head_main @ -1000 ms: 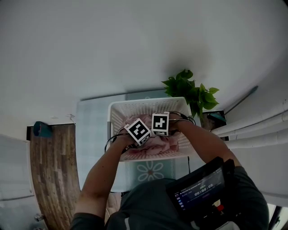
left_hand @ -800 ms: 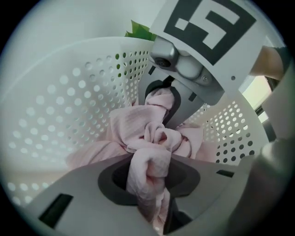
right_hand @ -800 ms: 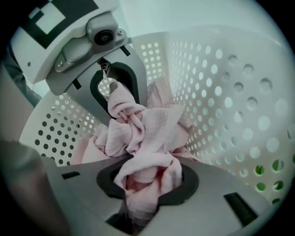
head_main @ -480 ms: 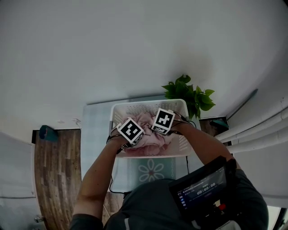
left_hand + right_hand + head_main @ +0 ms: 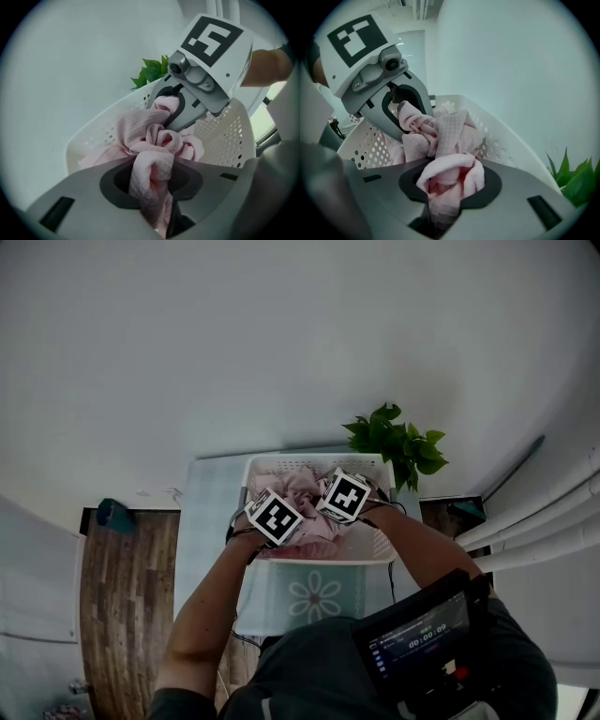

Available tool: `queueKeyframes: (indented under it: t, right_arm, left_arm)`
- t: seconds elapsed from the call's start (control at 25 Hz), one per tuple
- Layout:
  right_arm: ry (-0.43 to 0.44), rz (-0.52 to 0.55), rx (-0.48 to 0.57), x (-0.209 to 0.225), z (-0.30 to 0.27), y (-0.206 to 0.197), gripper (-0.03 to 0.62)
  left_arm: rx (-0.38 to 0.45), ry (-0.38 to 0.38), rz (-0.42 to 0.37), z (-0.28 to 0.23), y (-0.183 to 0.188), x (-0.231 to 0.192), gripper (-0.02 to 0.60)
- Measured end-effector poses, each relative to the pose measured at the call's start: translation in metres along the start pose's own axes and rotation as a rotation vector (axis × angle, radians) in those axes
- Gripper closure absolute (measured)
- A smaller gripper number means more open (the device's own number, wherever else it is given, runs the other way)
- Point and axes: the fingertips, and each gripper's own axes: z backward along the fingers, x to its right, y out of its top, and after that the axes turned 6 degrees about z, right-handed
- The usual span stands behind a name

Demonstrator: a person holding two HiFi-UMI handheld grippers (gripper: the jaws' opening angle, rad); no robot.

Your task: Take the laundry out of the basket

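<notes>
The left gripper and right gripper each have fingers clamped on the pink cloth, which is bunched up over the basket and not yet out.

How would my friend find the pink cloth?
Find the leafy green plant; beside it stands a white perforated plastic basket. The crumpled pink waffle-weave cloth bulges out of it, the only pink thing there, pinched by the left claw and right claw.
</notes>
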Motion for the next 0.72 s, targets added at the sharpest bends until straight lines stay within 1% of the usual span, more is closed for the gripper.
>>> queueKeyframes:
  t: [0.16, 0.32, 0.52, 0.72]
  right_arm:
    - [-0.05, 0.035, 0.032, 0.005, 0.027, 0.016, 0.461]
    - [-0.109, 0.045, 0.113, 0.007, 0.063, 0.032, 0.462]
    - [-0.186, 0.046, 0.197, 0.01, 0.11, 0.046, 0.465]
    - [-0.234, 0.051, 0.292, 0.005, 0.157, 0.058, 0.467]
  left_arm:
    - [0.059, 0.051, 0.012, 0.02, 0.014, 0.001, 0.448]
    - [0.119, 0.114, -0.017, 0.051, 0.032, 0.01, 0.448]
    - [0.22, 0.184, -0.031, 0.084, 0.059, 0.023, 0.448]
    - [0.294, 0.271, -0.05, 0.122, 0.078, 0.043, 0.448]
